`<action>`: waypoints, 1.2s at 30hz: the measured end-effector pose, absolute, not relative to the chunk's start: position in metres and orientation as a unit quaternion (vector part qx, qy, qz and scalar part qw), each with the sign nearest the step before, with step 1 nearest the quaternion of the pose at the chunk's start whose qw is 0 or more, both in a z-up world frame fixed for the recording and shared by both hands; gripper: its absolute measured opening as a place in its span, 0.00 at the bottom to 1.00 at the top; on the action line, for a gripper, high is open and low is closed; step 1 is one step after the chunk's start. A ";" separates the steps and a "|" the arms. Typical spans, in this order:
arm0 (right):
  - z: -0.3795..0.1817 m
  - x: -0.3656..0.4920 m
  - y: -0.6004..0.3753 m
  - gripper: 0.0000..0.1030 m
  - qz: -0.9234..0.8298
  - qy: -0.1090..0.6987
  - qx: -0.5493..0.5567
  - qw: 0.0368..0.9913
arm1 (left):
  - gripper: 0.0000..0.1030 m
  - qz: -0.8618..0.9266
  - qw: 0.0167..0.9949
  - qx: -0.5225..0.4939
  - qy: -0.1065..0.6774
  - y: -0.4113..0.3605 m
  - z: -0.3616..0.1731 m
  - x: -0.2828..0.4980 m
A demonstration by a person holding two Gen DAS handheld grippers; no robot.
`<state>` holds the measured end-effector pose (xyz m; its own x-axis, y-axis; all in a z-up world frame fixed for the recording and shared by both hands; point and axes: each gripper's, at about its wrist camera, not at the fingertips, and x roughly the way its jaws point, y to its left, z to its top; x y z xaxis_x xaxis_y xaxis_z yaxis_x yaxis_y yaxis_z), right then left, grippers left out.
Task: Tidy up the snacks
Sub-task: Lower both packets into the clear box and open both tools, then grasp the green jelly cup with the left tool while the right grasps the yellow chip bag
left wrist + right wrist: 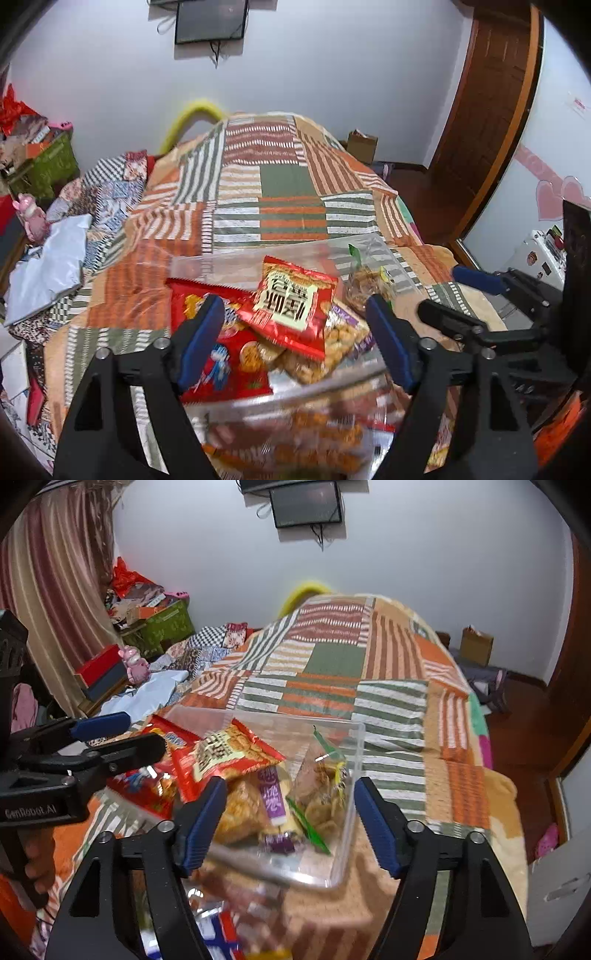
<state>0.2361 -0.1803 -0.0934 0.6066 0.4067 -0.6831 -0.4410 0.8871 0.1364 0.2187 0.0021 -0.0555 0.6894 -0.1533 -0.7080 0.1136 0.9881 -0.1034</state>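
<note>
I am hovering both grippers over a clear plastic bin (347,805) sitting on a patchwork quilt (388,709), midway through sorting snacks. My left gripper (295,332) is spread wide with nothing between its blue pads, poised above a red snack packet (291,299) with a pale label that is lying on top of the pile. My right gripper (290,819) is likewise gaping and empty, hanging over the near right corner of the bin, above a clear bag of biscuits (325,797) and a purple-labelled packet (271,794). A larger red packet (221,354) is lying underneath at the left side of the bin. More wrappers are showing blurred in front of the bin's near wall, in the bottom of both views; I cannot tell what they are.

My judgement is that the filling stage is under way, with loose packets in front not yet stowed. The next move calls for lowering one gripper onto a flat, crinkly wrapper and pinching an edge firmly, since such foil may be slipping free.
</note>
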 end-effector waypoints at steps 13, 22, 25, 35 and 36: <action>-0.103 0.156 -0.203 0.76 0.230 0.385 -0.034 0.893 | 0.80 -0.063 0.911 -0.032 0.407 0.016 -0.075 0.134; -0.144 0.135 -0.214 0.76 0.233 0.445 -0.018 0.865 | 0.80 -0.054 0.880 -0.055 0.469 0.025 -0.128 0.112; -0.157 0.132 -0.216 0.76 0.232 0.459 -0.019 0.857 | 0.80 -0.056 0.874 -0.055 0.479 0.023 -0.139 0.108; -0.186 0.132 -0.214 0.76 0.242 0.491 -0.012 0.837 | 0.71 -0.074 0.867 -0.050 0.490 0.006 -0.163 0.112; -0.188 0.132 -0.213 0.76 0.243 0.492 -0.012 0.836 | 0.70 -0.076 0.865 -0.054 0.493 0.005 -0.165 0.114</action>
<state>0.1320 -0.2134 -0.1878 0.3975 0.3949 -0.8283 -0.4188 0.8812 0.2191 0.1140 0.0053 -0.1654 0.5015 -0.1843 -0.8453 0.0784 0.9827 -0.1677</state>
